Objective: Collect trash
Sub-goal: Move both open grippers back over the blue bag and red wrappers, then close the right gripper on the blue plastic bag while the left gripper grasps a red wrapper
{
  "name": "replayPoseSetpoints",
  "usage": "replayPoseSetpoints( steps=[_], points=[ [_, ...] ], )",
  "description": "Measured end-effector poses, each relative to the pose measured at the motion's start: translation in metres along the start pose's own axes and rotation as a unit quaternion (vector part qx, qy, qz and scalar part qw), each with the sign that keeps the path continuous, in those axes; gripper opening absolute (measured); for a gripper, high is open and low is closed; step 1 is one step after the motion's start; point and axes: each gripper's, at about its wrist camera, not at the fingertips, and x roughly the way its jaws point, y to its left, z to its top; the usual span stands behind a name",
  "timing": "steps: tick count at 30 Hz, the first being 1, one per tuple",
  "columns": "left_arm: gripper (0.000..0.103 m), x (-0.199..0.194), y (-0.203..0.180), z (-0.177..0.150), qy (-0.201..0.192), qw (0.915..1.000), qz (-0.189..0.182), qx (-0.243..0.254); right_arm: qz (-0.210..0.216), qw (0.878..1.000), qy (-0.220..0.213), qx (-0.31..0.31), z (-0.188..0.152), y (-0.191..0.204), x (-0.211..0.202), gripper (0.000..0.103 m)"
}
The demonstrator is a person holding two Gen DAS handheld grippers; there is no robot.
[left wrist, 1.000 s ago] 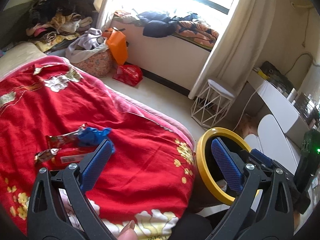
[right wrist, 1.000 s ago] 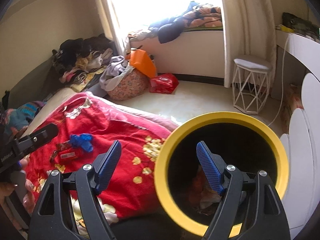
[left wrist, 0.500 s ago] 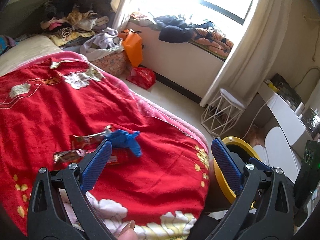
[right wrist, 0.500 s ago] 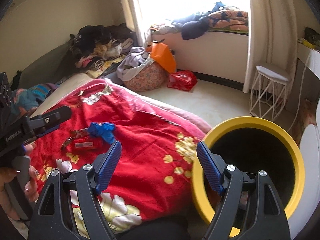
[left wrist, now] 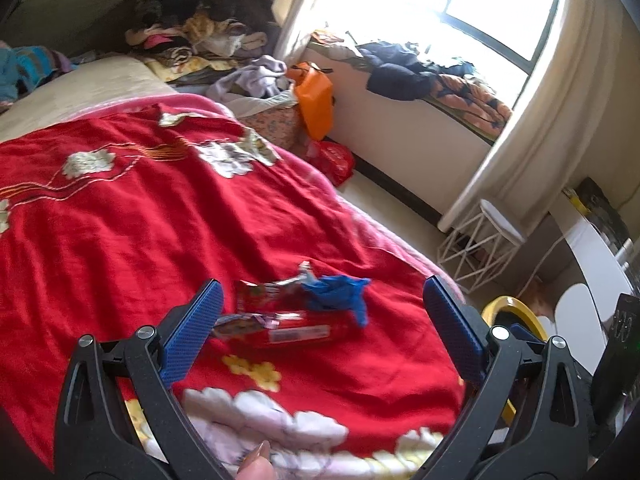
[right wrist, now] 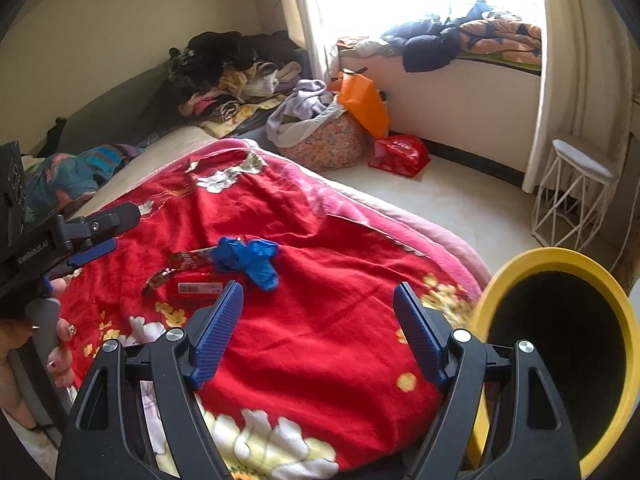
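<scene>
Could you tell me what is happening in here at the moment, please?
A person holds a tool in each hand over a bed with a red blanket, collecting trash. Both the left tool and the right tool are open and empty. Red snack wrappers and a crumpled blue glove lie untouched on the blanket. A yellow-rimmed bin waits beside the bed.

Bed under a red flowered blanket

On my blanket, a blue glove lies touching the red snack wrappers, near the foot edge.
</scene>
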Motion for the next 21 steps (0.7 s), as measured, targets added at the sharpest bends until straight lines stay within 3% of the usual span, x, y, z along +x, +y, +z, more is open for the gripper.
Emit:
replayPoseSetpoints(
  steps=[5, 15, 21],
  points=[
    [0.092, 0.005, 0.020, 0.005, 0.006, 0.9999, 0.010, -0.007, 0.021, 1.000, 0.000, -0.012, 0.009, 0.016, 0.016, 0.075],
    [0.060, 0.036, 0.045, 0.010, 0.064, 0.9979, -0.001, -0.008, 0.056, 0.998, 0.026, -0.032, 0.019, 0.042, 0.058, 0.061],
    [0.053, 0.057, 0.049, 0.010, 0.103, 0.9946, -0.015, -0.004, 0.077, 0.996, 0.049, -0.021, 0.026, 0.047, 0.086, 0.055]
  ],
)
